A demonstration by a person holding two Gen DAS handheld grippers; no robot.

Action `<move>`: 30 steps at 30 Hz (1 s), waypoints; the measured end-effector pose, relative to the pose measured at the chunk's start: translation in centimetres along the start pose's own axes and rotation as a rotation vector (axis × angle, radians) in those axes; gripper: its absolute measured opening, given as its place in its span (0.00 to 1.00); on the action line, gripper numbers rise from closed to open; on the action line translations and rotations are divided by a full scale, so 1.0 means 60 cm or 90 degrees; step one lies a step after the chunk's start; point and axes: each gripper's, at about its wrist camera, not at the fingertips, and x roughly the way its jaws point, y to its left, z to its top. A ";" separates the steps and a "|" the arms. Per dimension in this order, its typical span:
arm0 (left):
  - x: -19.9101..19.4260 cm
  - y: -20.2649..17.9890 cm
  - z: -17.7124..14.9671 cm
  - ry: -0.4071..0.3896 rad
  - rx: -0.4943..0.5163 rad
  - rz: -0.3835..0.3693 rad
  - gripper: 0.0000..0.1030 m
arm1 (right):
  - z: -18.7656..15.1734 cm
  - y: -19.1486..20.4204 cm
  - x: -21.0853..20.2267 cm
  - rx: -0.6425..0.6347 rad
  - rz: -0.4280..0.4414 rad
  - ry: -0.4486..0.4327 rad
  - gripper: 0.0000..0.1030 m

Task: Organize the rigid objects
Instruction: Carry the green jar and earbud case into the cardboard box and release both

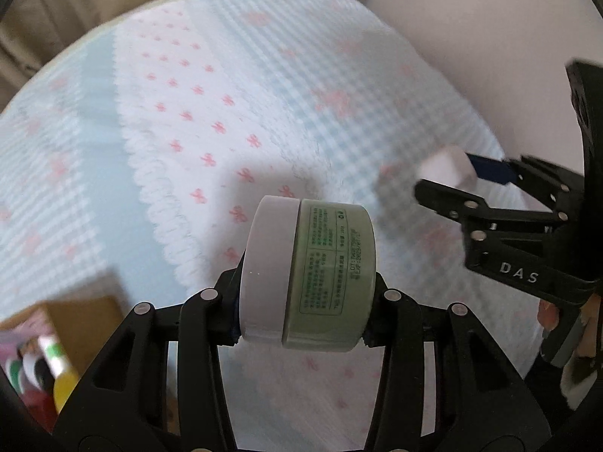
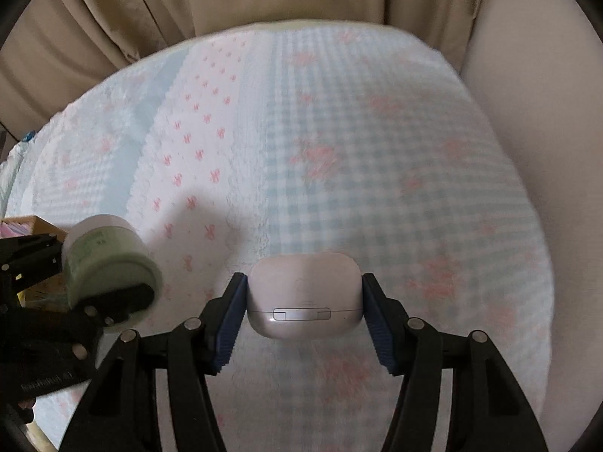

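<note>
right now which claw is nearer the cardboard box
Left. The left claw, holding the green jar, is just beside the cardboard box; the right claw is farther off.

Left gripper points steeply down, its jaws clamped tight on a round jar held sideways. Right gripper tilts down alongside it, blue pads pressed on both ends of a small white case, seemingly clear of the surface below.

One jar, one earbud case

Green jar sideways; white case level, both lifted
</note>
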 end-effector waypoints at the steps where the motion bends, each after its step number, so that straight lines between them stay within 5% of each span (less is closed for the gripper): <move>1: -0.025 0.002 -0.001 -0.011 -0.010 0.003 0.39 | 0.000 -0.001 -0.024 0.003 -0.003 -0.006 0.54; 16: -0.391 0.030 -0.083 -0.146 -0.129 0.040 0.39 | 0.020 0.097 -0.318 -0.034 0.042 -0.075 0.54; 30: -0.579 0.258 -0.242 -0.201 -0.229 0.106 0.39 | 0.019 0.346 -0.410 -0.086 0.132 -0.114 0.54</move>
